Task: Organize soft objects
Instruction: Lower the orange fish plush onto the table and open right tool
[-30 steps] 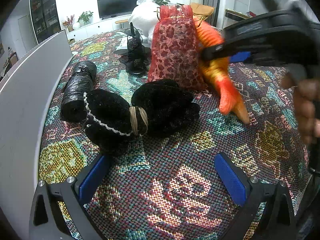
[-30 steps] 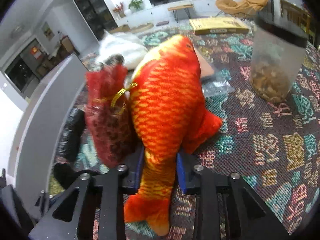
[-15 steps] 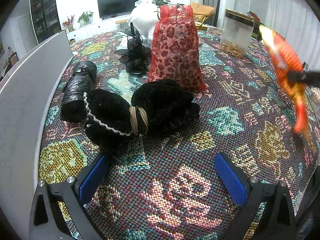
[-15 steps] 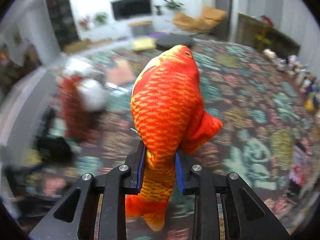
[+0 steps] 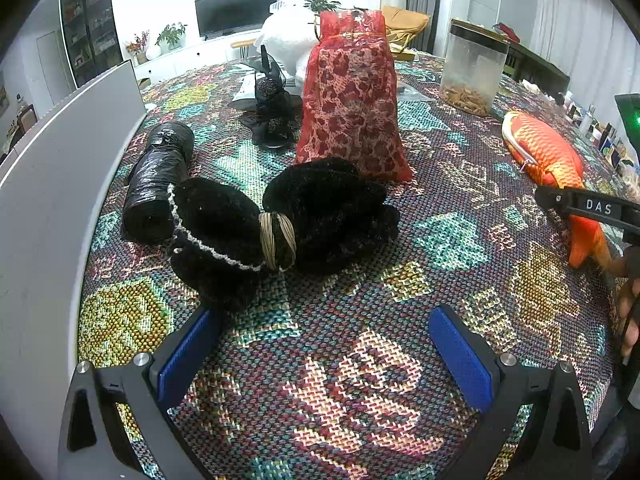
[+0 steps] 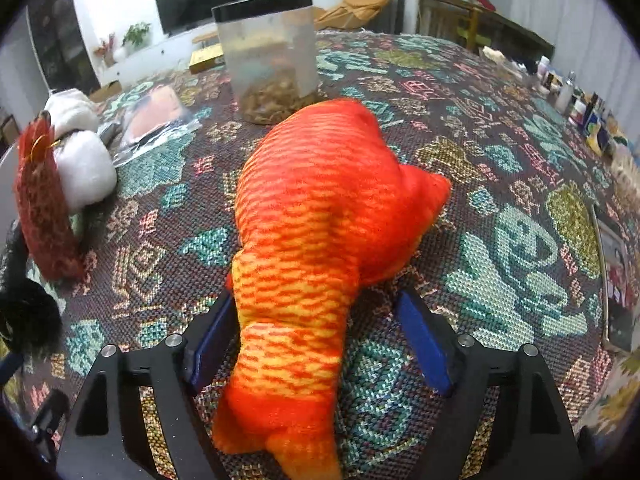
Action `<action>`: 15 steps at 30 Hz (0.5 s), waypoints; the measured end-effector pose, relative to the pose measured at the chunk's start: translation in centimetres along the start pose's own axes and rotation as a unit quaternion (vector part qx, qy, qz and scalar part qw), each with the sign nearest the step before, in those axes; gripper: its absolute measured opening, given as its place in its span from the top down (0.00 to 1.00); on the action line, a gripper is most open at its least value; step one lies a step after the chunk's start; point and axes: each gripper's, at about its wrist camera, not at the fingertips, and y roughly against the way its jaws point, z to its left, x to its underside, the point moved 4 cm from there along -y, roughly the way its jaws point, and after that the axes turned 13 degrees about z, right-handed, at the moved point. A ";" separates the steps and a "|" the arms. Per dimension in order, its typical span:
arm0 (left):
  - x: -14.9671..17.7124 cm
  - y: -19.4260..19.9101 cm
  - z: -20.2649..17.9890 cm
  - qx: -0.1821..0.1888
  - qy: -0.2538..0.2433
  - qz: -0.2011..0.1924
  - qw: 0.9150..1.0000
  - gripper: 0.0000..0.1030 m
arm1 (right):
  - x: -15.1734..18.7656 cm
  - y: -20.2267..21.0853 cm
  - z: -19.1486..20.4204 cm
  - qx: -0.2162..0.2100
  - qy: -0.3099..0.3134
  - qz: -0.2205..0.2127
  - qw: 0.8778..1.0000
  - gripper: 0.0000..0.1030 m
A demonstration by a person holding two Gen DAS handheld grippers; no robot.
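Worktop (image 5: 460, 240) under a patterned woven cloth carries everything here, and its left edge is hidden behind a grey panel (image 5: 48, 184). Going from the left in the left wrist view, a black roll (image 5: 156, 184) lies by the panel, with its far end hard to make out. Next lies a black plush (image 5: 280, 224), tied in the middle with a straw band; what it really is I cannot tell. The left gripper (image 5: 324, 354) hangs wide over bare cloth near the plush, with nothing between the blue pads.

Behind the plush stands a red mesh bag (image 5: 352, 100). It is upright and filled, but the contents do not show through the pattern. A small black ornament (image 5: 270, 116) and something white (image 5: 288, 40) are behind it, partly covered. Further right stands a clear jar (image 5: 474, 68) with a dark lid; a brown layer lies at the bottom, too blurred to name.

At the right the fish (image 6: 320, 220), an orange soft toy, lies on the worktop, well apart from the bag. Its tail is between the fingers of the right gripper (image 6: 316, 340), whose jaws are opening; the right pad is clear of the fish, and the left pad is partly hidden behind the tail. In the left wrist view this gripper is cut off by the frame edge.
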 end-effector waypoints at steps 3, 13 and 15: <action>0.0 0.0 0.0 0.000 0.000 0.000 1.000 0.00 | 0.1 -0.1 0.2 0.004 -0.005 -0.006 1.000 0.17; 0.0 0.0 0.0 -0.001 0.000 0.000 1.000 0.00 | 0.2 -0.3 0.3 0.004 -0.008 -0.012 1.000 0.12; 0.0 0.0 0.0 -0.001 0.000 0.000 1.000 0.00 | 0.2 -0.3 0.3 0.004 -0.009 -0.013 1.000 0.12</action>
